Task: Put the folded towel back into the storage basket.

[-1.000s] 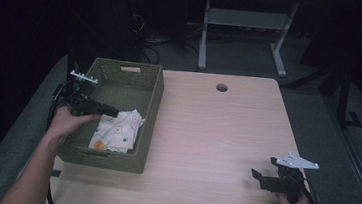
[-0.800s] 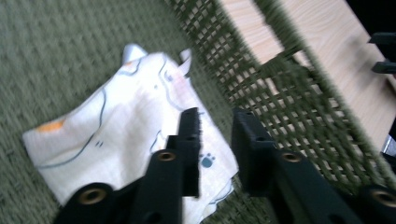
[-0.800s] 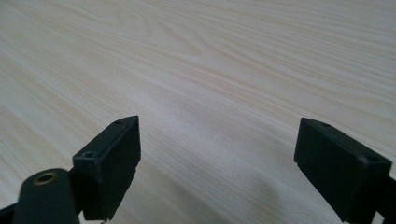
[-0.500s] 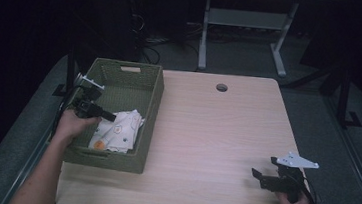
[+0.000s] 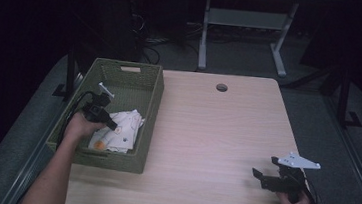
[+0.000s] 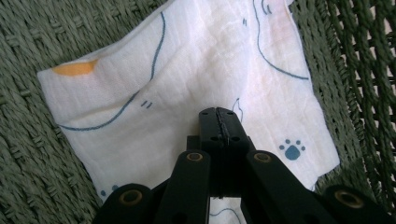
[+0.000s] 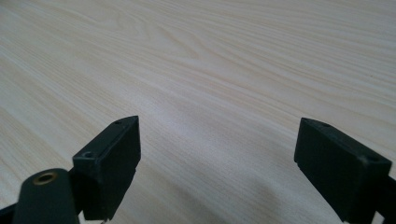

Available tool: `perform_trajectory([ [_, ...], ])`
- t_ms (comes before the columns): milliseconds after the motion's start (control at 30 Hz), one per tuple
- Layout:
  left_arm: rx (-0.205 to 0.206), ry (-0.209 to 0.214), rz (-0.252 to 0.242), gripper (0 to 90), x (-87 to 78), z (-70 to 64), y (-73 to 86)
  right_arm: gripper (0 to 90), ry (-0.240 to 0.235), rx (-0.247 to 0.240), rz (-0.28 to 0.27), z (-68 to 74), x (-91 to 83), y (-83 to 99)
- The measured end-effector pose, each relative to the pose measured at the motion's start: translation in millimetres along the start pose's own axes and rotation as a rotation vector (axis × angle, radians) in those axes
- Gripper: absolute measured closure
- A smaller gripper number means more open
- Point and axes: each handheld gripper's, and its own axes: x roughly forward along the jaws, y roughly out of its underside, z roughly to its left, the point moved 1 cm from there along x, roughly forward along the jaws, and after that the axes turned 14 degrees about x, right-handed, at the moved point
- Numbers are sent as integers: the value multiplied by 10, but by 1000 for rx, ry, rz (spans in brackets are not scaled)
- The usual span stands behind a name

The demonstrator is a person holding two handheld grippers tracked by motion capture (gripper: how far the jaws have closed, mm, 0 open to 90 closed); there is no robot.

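Observation:
A green woven basket (image 5: pixel 156 104) stands on the left of the wooden table (image 5: pixel 216 135). Inside it lies a white cloth (image 5: pixel 122 132) with blue line drawings, paw prints and an orange patch. My left gripper (image 5: pixel 110 125) reaches into the basket, its tips low over the cloth. In the left gripper view the cloth (image 6: pixel 187 70) lies flat on the basket floor (image 6: pixel 28 154), and the left gripper (image 6: pixel 219 114) has its jaws pressed together with no fold seen between them. My right gripper (image 5: pixel 257 175) rests low at the table's near right, open over bare wood (image 7: pixel 210 56), nothing between its jaws (image 7: pixel 217 158).
A round cable hole (image 5: pixel 221 87) sits near the table's far edge. Beyond the table stand dark floor, cables and a white desk frame (image 5: pixel 247 23). The basket's tall walls close in around the left gripper.
The left hand has drawn back from the basket's far left rim and come down over the cloth inside. The right gripper has stayed where it was.

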Motion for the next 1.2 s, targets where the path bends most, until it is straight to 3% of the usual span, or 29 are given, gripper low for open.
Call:
perform_trajectory([
  [167, 15, -32, 85, 900, 115, -6, 12, 140, 1, -4, 4, 8, 9, 1],
  [300, 18, -43, 85, 880, 77, -10, -8, 140, 3, -6, 3, 9, 13, 2],
  [500, 32, -36, -30, 854, -96, -76, -7, 140, 4, -11, 7, 20, 23, 4],
  [767, 101, -26, -150, 795, -366, -322, 37, 140, 0, -3, 0, 16, 17, 1],
  [1033, 135, -33, -259, 711, -575, -527, 42, 140, -9, -9, -4, 37, -16, 10],
  [1200, 154, -27, -294, 668, -640, -619, 57, 140, -9, -7, -1, 27, -19, 7],
])
